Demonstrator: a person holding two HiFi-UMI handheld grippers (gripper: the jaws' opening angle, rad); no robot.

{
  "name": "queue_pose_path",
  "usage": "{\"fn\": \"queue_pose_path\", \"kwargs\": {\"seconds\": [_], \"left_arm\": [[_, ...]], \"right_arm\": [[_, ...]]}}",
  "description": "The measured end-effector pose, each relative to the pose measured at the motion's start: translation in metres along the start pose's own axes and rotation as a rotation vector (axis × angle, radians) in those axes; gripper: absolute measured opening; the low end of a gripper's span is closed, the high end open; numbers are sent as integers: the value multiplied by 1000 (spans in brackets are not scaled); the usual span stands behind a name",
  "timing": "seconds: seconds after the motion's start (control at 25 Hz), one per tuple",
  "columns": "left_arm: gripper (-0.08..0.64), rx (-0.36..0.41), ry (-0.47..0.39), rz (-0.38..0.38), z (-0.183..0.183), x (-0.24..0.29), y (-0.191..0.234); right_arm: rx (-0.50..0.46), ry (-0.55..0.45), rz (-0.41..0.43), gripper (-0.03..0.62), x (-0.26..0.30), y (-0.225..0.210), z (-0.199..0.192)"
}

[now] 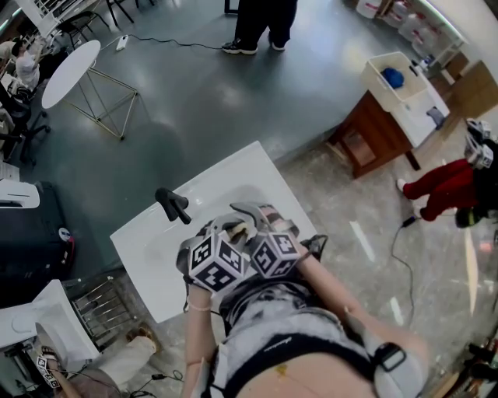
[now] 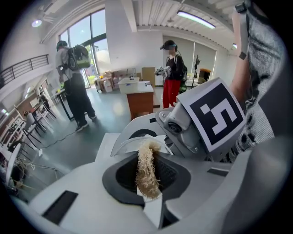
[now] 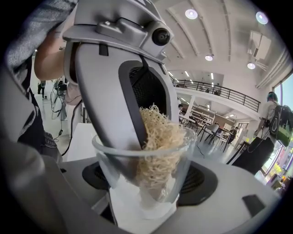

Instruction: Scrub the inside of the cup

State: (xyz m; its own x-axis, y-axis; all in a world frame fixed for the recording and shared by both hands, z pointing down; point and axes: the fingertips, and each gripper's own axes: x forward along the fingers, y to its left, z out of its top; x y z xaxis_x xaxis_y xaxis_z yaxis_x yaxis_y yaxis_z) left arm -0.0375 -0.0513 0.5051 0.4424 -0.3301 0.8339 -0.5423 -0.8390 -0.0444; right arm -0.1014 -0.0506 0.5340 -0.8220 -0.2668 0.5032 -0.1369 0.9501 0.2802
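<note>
A clear glass cup (image 3: 181, 157) sits between the jaws of my right gripper (image 3: 147, 185), which is shut on its lower wall. My left gripper (image 2: 147, 176) is shut on a tan fibrous loofah scrubber (image 2: 146, 167). In the right gripper view the left gripper's jaws reach down into the cup, and the scrubber (image 3: 159, 137) fills its inside past the rim. The cup's rim (image 2: 130, 142) shows just beyond the scrubber in the left gripper view. In the head view both grippers, left (image 1: 227, 233) and right (image 1: 268, 224), meet over a white sink counter (image 1: 237, 171); the cup is mostly hidden there.
A black faucet (image 1: 173, 204) stands on the counter left of the grippers. A wire rack (image 1: 101, 307) and a black case (image 1: 35, 241) are at lower left. A wooden cabinet with a white basin (image 1: 389, 109) stands at upper right. People stand on the floor (image 1: 261, 23), (image 1: 447, 186).
</note>
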Motion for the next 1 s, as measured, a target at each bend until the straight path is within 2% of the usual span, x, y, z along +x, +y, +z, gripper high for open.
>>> {"fn": "queue_pose_path", "kwargs": {"seconds": [0.44,0.64,0.72,0.8,0.88,1.0], "left_arm": [[43,-74,-67,-111,-2,-17,-12],[43,-87,-92,-126,0,-31,-15],[43,-74,-116,-101,4,-38,-10],[43,-9,-170,-18,11,-46,2],[43,116,-210,98,19,-52,15],[44,273,-200,213,23,-50,21]], "right_arm": [[-16,10,1,393,-1,-1,0],[-22,8,-12,393,-2,-2,0],[-18,6,-13,393,-1,-2,-1],[-1,2,-6,393,-2,-3,0],[25,-9,-4,393,-5,-6,4],[23,-5,-10,393,-6,-10,6]]}}
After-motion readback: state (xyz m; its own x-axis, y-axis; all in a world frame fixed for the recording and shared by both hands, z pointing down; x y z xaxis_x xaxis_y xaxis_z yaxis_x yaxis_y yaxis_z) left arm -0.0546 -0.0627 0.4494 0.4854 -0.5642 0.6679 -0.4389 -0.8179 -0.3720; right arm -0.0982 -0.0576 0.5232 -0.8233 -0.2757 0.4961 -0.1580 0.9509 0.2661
